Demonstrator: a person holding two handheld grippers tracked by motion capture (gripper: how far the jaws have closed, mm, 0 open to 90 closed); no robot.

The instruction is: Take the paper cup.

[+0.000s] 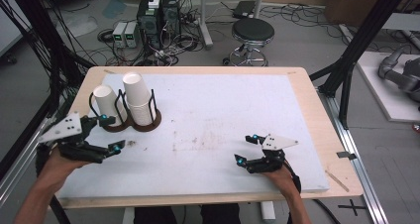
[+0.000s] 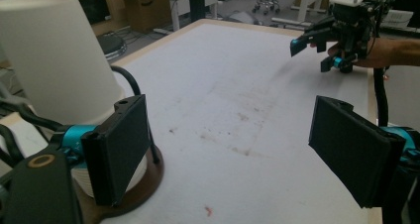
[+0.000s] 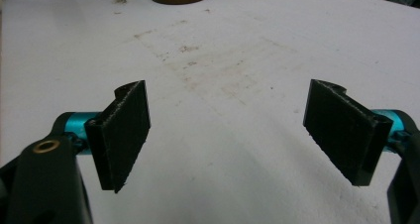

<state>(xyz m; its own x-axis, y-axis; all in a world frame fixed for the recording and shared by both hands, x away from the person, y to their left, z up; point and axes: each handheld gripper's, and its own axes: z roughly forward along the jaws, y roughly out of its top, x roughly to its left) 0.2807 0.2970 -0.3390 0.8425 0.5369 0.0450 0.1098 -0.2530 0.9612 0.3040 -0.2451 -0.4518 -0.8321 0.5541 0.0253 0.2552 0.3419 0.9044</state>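
Left claw (image 1: 110,133) stands near the front left corner of the desk (image 1: 223,115), held in the person's left hand (image 1: 57,164). Its jaws are spread wide with nothing between them. One jaw lies just beside the brown base of the nearer cup holder (image 1: 115,124); whether it touches cannot be told.

Two wire cup holders stand side by side on the left part of the desk, each with a round brown base and black wire uprights. The left holder carries a single white paper cup (image 1: 106,102), upside down and leaning slightly. The right holder (image 1: 147,122) carries a taller stack of cups (image 1: 138,99), also upside down and tilted a little to the left. In the left gripper view, the single cup (image 2: 57,55) rises close behind the claw's left jaw, with the brown base beneath.

Right claw (image 1: 247,148) rests low near the front right of the desk, held in the right hand (image 1: 280,177), well apart from both holders. Its jaws are likewise wide apart and hold nothing; the right gripper view shows bare, stained white desk surface (image 3: 223,60) between them.
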